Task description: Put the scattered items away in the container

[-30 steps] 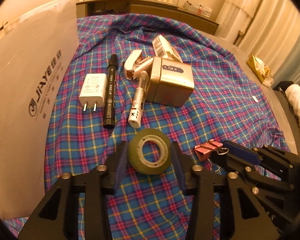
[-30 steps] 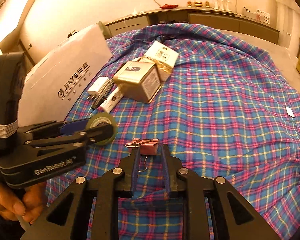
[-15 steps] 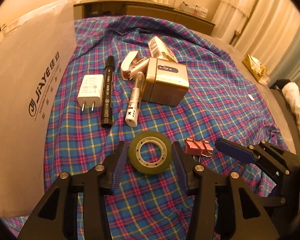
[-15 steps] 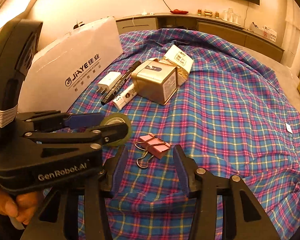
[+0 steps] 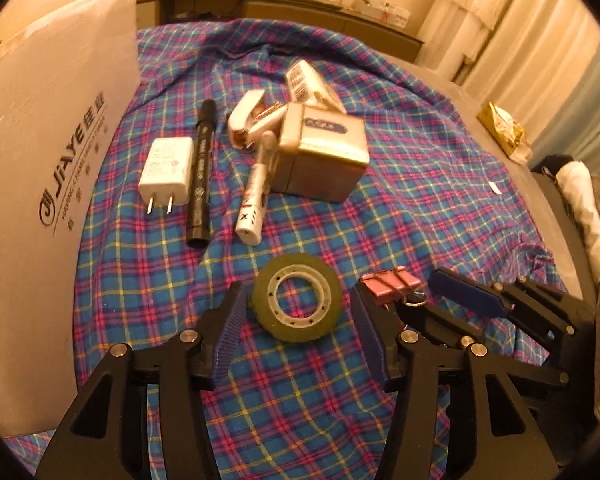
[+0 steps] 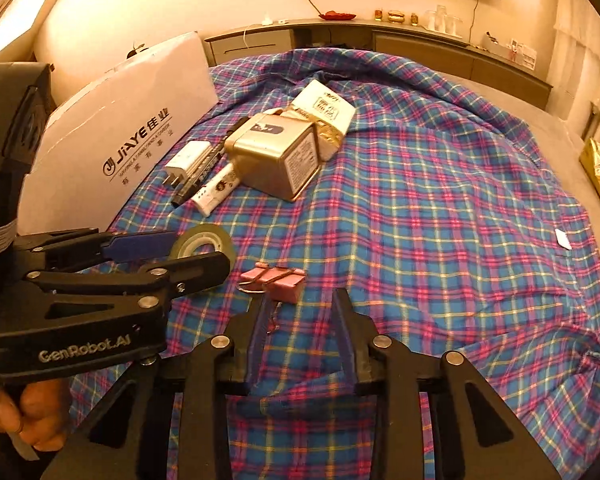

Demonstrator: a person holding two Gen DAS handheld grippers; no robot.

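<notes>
One "JiAYE" box, "GenRobot.AI" tool

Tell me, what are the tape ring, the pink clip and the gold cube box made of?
Tape roll: yellowish-green tape, probably plastic film, wound on a pale, seemingly plastic core. Pink binder clip: likely painted metal, given its folded body and wire loop handles. Gold box: glossy surface with soft reflections, either tin or foil-coated card.

Box cropped left — interior hidden

My left gripper reads "GenRobot.AI" on its side. The white box at the bed's left edge reads "JiAYE"; its smaller print is illegible.
</notes>
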